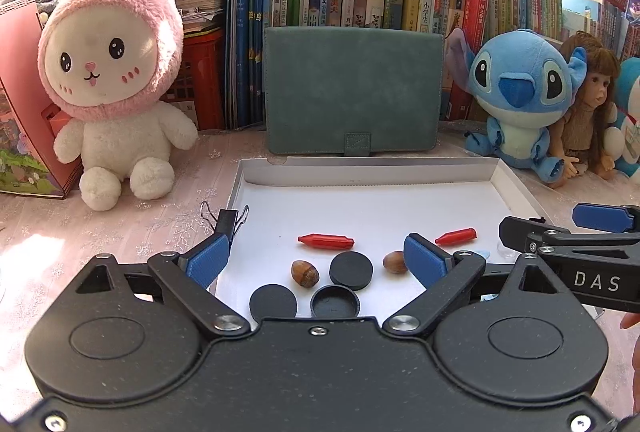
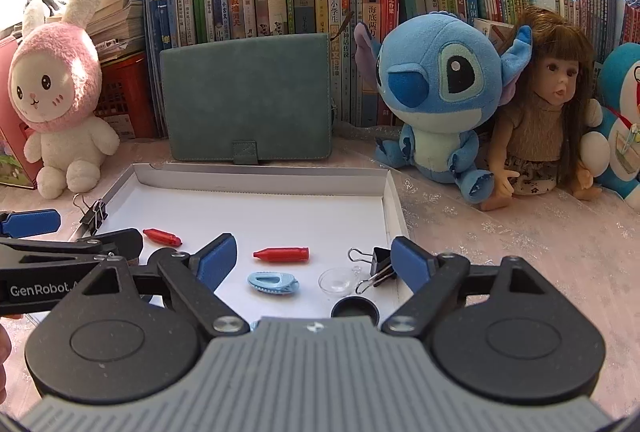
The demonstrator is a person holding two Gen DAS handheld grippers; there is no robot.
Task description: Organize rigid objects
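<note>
A shallow white box (image 1: 360, 171) holds the small items. In the left wrist view two red plastic pieces (image 1: 326, 242), two hazelnuts (image 1: 305, 273), two black discs (image 1: 351, 270) and a black cap (image 1: 335, 302) lie on its floor. My left gripper (image 1: 318, 252) hangs above them, open and holding nothing. In the right wrist view a red piece (image 2: 282, 254), a blue clip (image 2: 273, 283), a clear little dish (image 2: 338, 280) and a black binder clip (image 2: 376, 266) lie below my right gripper (image 2: 314, 248), which is open and holds nothing. The two grippers are side by side over the box's near part.
A second binder clip (image 1: 226, 220) sits on the box's left rim. Behind the box stand a green case (image 1: 352, 91), a pink rabbit plush (image 1: 108, 79), a blue plush (image 2: 436, 87), a doll (image 2: 540, 103) and rows of books. A lace cloth covers the table.
</note>
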